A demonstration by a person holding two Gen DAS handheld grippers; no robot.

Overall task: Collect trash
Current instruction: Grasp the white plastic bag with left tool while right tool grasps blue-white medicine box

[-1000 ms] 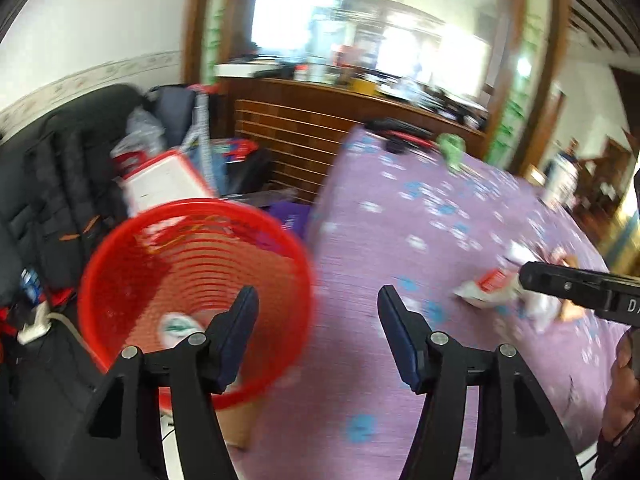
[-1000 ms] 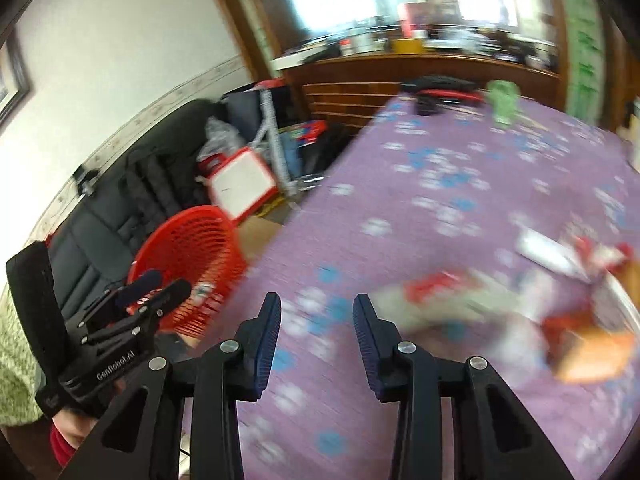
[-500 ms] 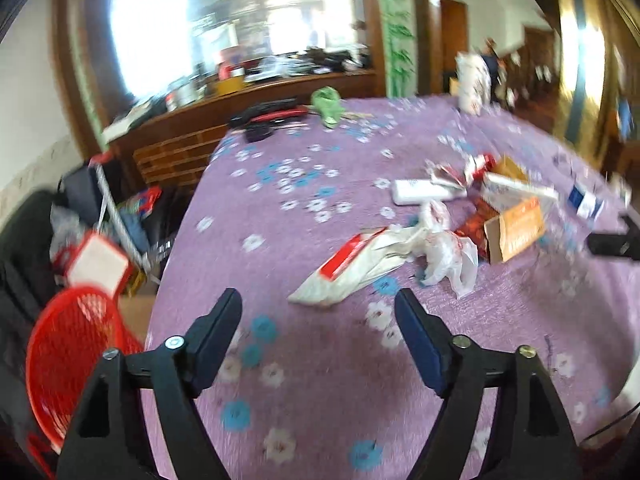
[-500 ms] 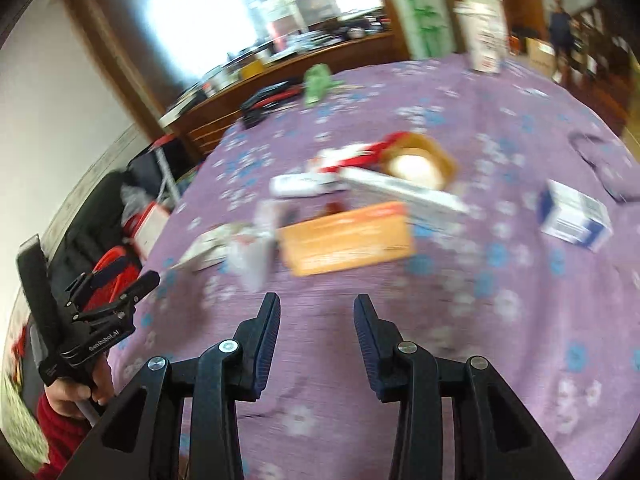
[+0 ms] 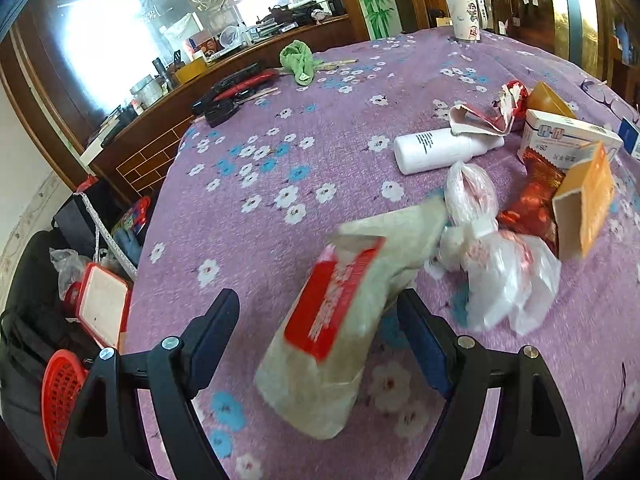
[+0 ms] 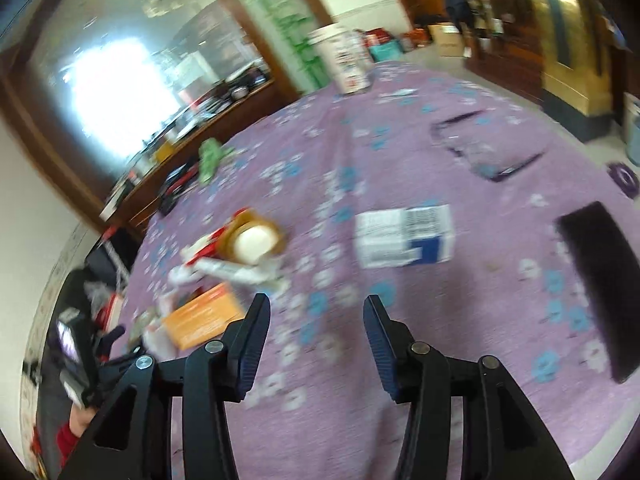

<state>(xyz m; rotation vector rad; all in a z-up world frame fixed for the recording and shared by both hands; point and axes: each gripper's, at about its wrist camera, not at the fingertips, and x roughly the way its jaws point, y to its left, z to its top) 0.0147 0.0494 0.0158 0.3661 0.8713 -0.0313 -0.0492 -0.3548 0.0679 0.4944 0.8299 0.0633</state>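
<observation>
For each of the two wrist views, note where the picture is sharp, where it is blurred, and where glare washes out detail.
Left wrist view: mostly sharp, the white bottle crisp; only the near paper bag between the open left gripper smears; the window glares white. Right wrist view: motion blur everywhere on the table, the blue and white box streaked; only the right gripper is crisp; window blown out.
</observation>
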